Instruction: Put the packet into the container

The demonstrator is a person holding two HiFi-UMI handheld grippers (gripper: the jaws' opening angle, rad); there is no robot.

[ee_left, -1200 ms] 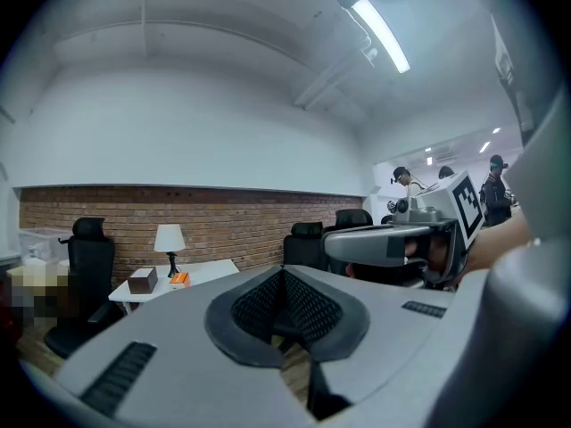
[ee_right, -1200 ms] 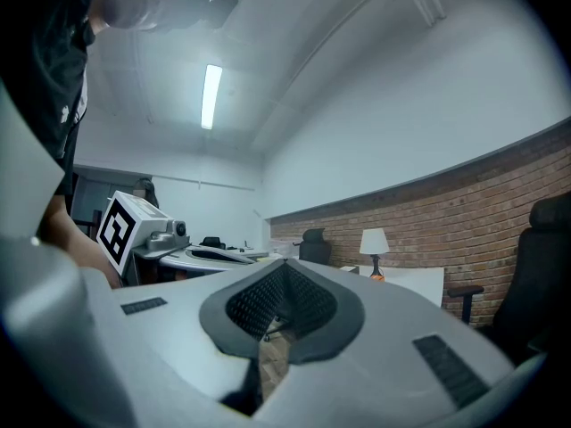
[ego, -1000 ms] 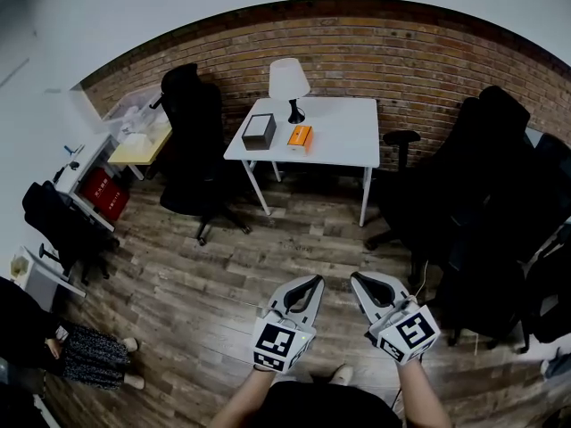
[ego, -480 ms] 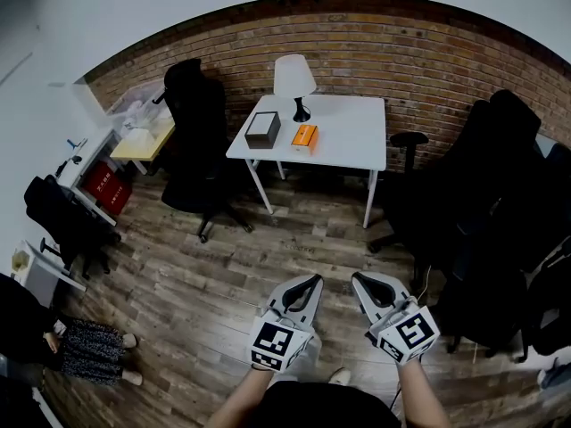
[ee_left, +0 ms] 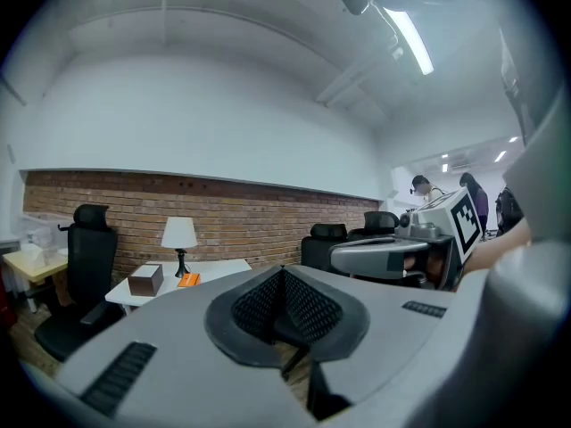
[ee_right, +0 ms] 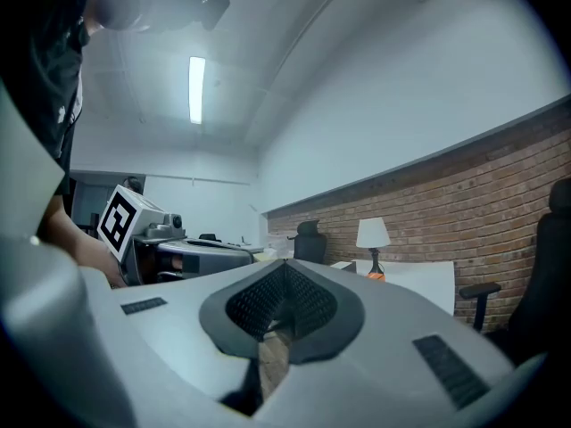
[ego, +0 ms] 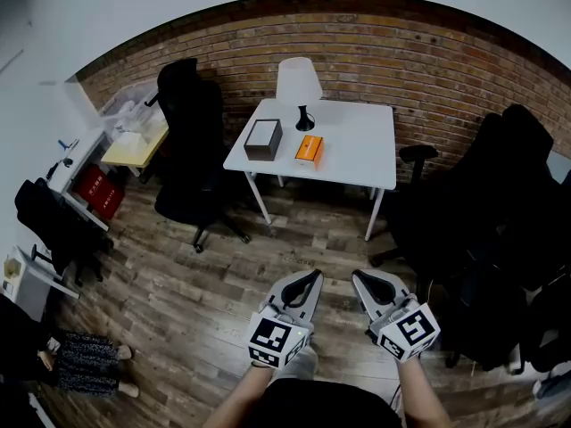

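Note:
An orange packet (ego: 309, 149) lies on a white table (ego: 357, 145) against the brick wall, with a dark box-like container (ego: 262, 138) to its left. The left gripper view shows the same packet (ee_left: 188, 280) and container (ee_left: 144, 280) far off. Both grippers are held side by side over the wooden floor, well short of the table. My left gripper (ego: 312, 280) is shut with nothing in it. My right gripper (ego: 359, 281) is shut and empty too. In the right gripper view the packet (ee_right: 376, 275) is a small orange spot on the table.
A white lamp (ego: 299, 84) stands at the table's back edge. A black office chair (ego: 190, 145) is left of the table, more black chairs (ego: 500, 203) are to the right. A yellow side desk (ego: 136, 145) and red crate (ego: 95, 192) sit at far left.
The table, packet and container have come nearer and sit lower in the head view. Both grippers keep their place side by side and stay shut.

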